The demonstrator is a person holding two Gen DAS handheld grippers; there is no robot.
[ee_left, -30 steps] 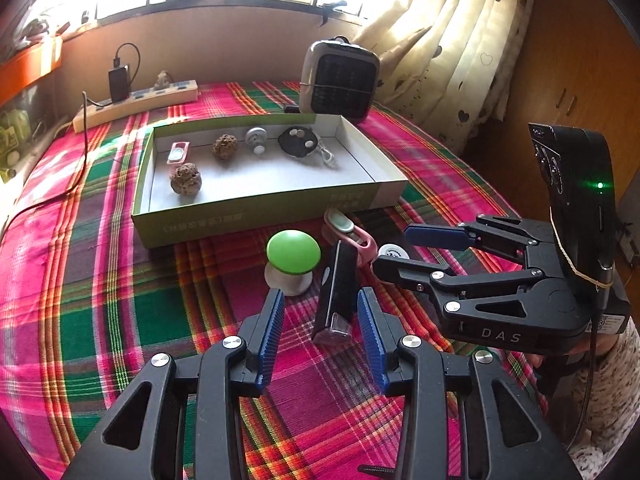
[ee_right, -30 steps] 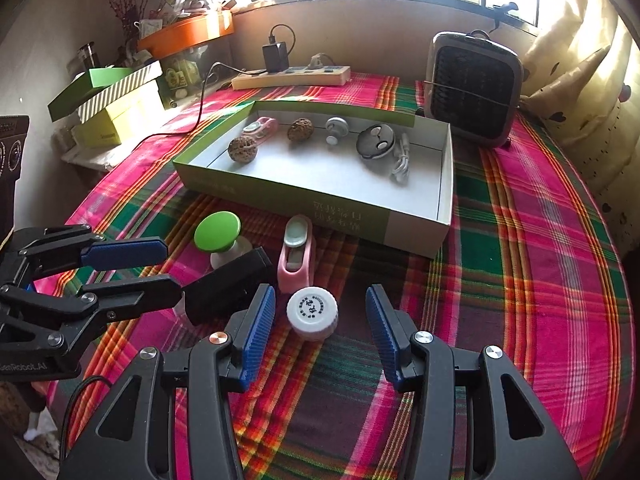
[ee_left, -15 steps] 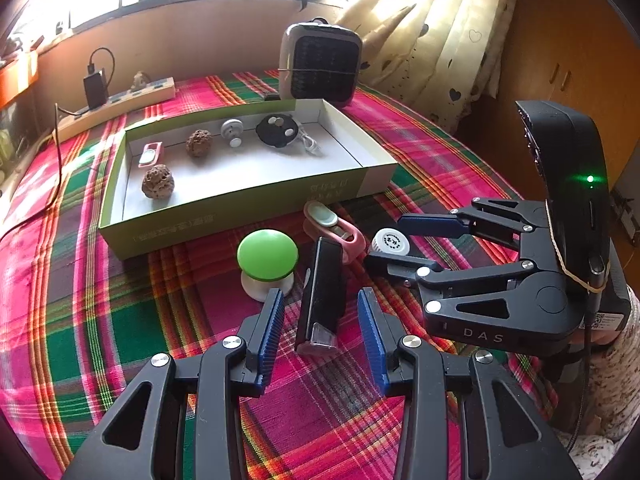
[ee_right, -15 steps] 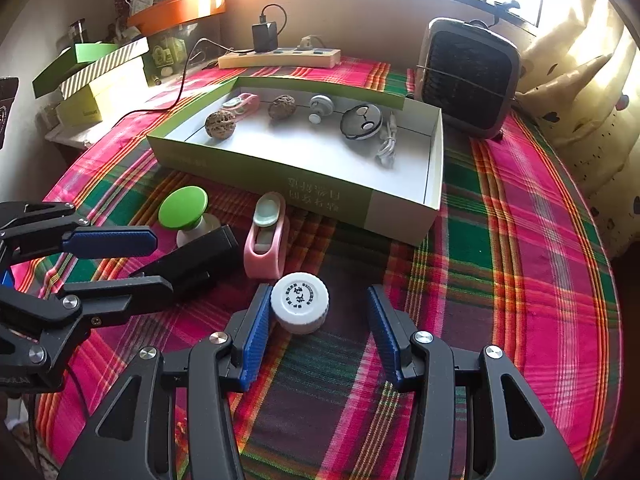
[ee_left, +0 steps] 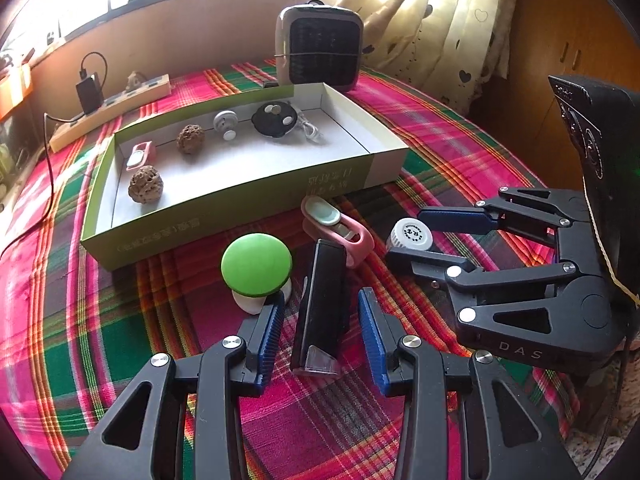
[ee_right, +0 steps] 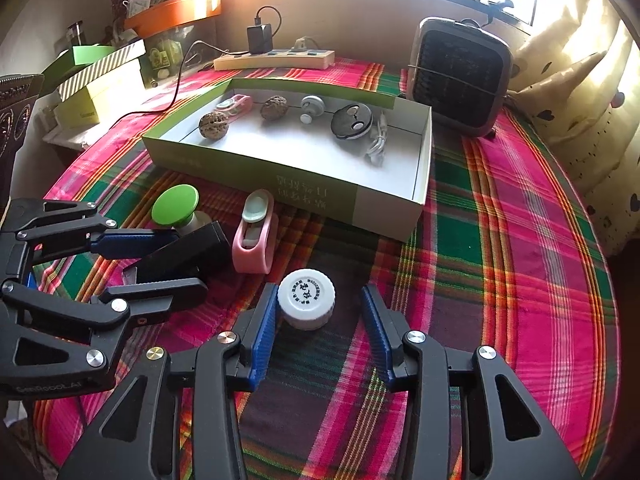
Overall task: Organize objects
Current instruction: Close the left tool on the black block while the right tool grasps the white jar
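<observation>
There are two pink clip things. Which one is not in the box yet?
The bigger pink clip with the pale green top. It lies on the plaid cloth in front of the box, beside the black case. The other pink clip is inside the box's far left corner.

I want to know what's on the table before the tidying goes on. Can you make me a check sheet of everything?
Surface: round table with a bright plaid cloth.
Job's things: open box holding two walnuts, a pink clip, a knob and a round black case; outside it a green mushroom toy, pink clip, black bar, white jar.
Clutter: heater.
Grippers: left gripper open, astride the black bar; right gripper closing around the white jar, one pad not yet touching.
Cables: power strip with a charger and black cord.
Surroundings: window, curtain, stacked boxes.
</observation>
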